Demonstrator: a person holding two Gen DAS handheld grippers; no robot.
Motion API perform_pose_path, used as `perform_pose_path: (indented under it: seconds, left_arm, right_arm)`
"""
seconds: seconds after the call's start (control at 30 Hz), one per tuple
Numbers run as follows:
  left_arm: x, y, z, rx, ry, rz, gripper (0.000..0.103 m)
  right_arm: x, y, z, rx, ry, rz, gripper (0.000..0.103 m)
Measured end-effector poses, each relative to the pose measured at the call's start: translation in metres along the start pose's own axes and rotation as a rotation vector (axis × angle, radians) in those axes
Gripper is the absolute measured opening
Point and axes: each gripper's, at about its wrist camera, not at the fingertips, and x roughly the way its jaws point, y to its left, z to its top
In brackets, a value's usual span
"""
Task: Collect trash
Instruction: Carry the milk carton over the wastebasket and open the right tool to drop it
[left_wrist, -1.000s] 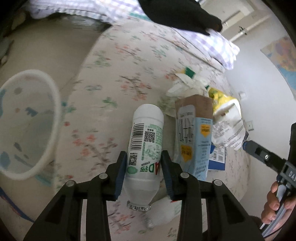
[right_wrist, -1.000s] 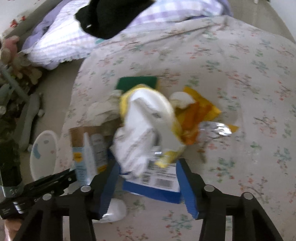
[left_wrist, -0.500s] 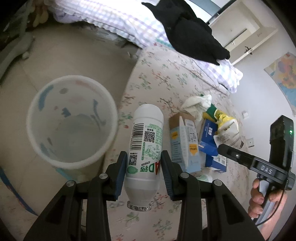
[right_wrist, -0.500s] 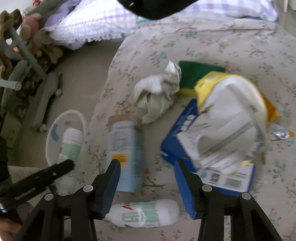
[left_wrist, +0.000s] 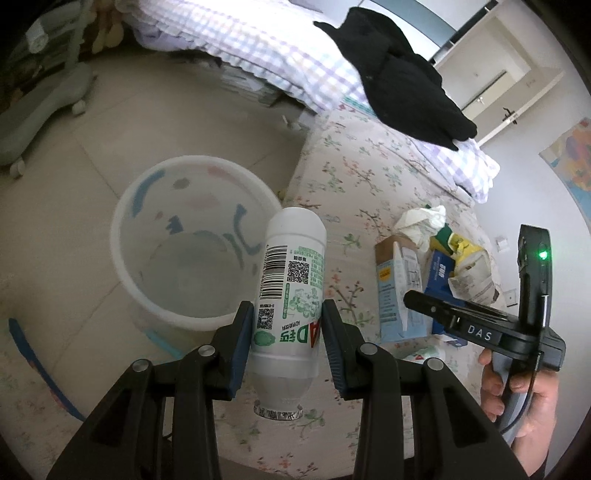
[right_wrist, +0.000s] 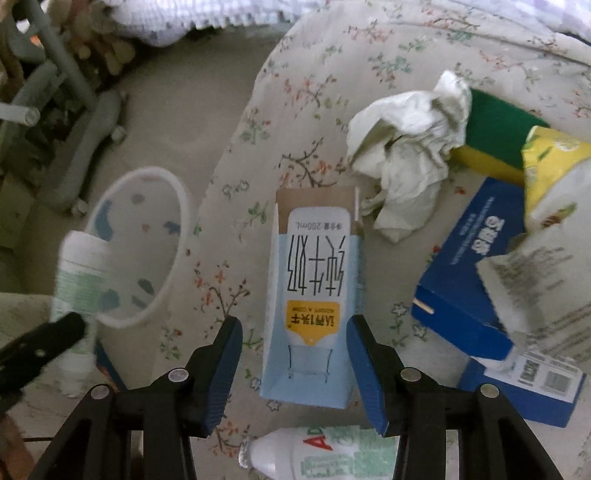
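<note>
A white bottle (left_wrist: 290, 295) is clenched by the left tongs (left_wrist: 287, 334) beside the bin (left_wrist: 147, 295); a milk carton (right_wrist: 314, 295), near the bed's (right_wrist: 388, 48) edge, is straddled untouched by the released right tongs (right_wrist: 295, 363).

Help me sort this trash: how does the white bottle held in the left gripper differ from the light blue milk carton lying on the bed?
The white bottle is round with green print; the milk carton is boxy, light blue, with a yellow label. The bottle is clamped in the left gripper beside the bin; the carton lies flat on the bedspread, between the right gripper's open jaws, ungripped. Both are drink containers.
</note>
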Motion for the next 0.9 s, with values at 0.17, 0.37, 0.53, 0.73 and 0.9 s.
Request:
perform_pose_path:
  seconds: [0.17,0.37,0.53,0.73,0.9]
  left_arm:
    - [-0.004,0.018,0.004,-0.02,0.011,0.022,0.039]
    - [-0.004,0.049,0.011,-0.086,0.008,0.059,0.039]
    - [0.009,0.06,0.022,-0.12,-0.01,0.072,0.039]
    - [0.026,0.073,0.03,-0.17,-0.003,0.075,0.039]
    - [0.015,0.086,0.036,-0.225,-0.033,0.083,0.039]
  right_arm:
    - [0.012,0.006,0.004,-0.036,0.008,-0.082,0.051]
    - [0.009,0.006,0.007,-0.038,-0.004,-0.087,0.049]
    - [-0.007,0.03,0.014,-0.073,-0.036,-0.032,0.01]
    - [0.016,0.051,0.017,-0.117,0.014,-0.018,0.012]
    - [0.024,0.051,0.019,-0.053,0.003,0.031,0.059]
